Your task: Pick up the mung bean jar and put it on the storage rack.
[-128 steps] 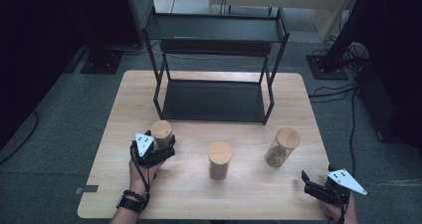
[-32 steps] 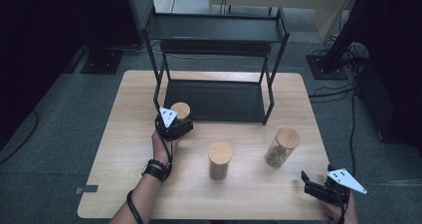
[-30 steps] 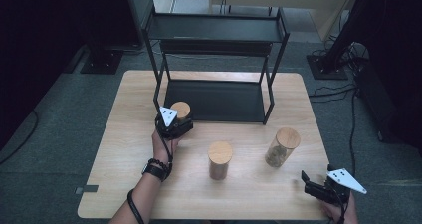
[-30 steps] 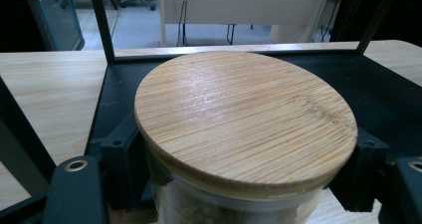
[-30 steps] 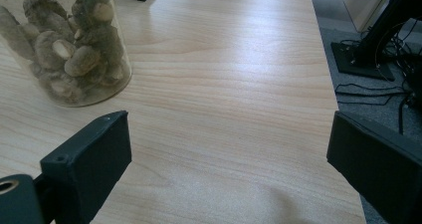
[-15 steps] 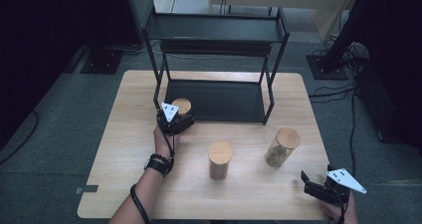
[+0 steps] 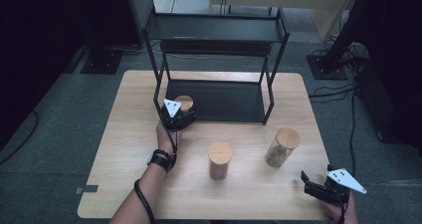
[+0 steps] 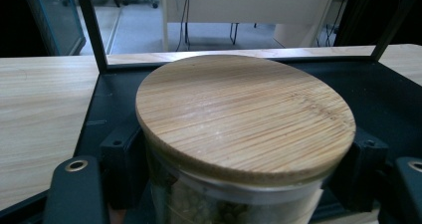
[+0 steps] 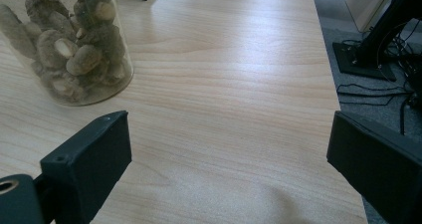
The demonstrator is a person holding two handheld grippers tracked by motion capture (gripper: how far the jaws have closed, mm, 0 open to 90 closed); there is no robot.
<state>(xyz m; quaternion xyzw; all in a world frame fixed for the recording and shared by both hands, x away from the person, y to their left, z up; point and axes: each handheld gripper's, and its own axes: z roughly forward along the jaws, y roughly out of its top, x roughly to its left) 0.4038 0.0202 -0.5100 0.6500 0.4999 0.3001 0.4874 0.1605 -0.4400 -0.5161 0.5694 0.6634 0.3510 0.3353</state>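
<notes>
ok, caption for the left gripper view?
Left gripper clamps a bamboo-lidded jar at the black shelf's bottom tier.

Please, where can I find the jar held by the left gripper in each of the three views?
High view: the held jar is left of centre, at the rack's front-left corner, in the left gripper.
Left gripper view: the held jar is at centre, between the jaws.
Right gripper view: not in it; another jar stands there.
Shared landmark: the wooden table.
</notes>
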